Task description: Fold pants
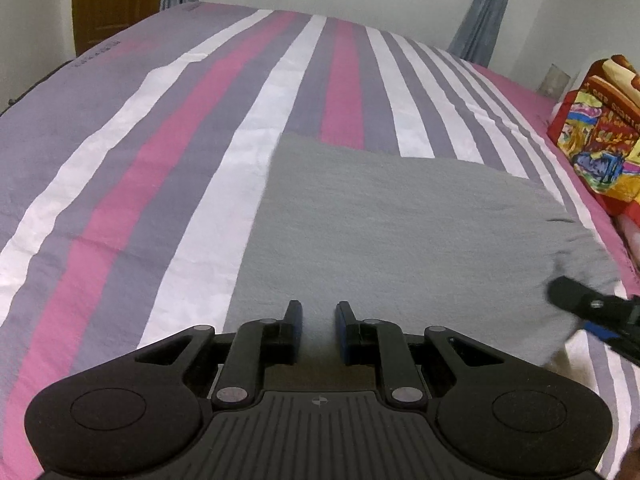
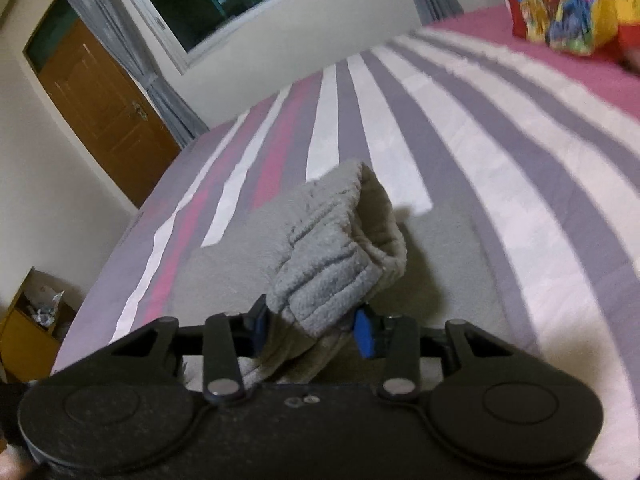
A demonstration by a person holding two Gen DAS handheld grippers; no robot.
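**Right jaws hold the waistband end**

The right gripper [image 2: 312, 326] pinches the grey pants' [image 2: 336, 248] bunched ribbed end, lifted just ahead. The left gripper [image 1: 318, 320], jaws spread and empty, hovers over the flat cloth lying ahead on the striped bed [image 1: 160, 160].

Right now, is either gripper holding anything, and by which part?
The right gripper holds the gray pants by a bunched, ribbed edge lifted off the bed. The left gripper is open over the fabric, holding nothing.
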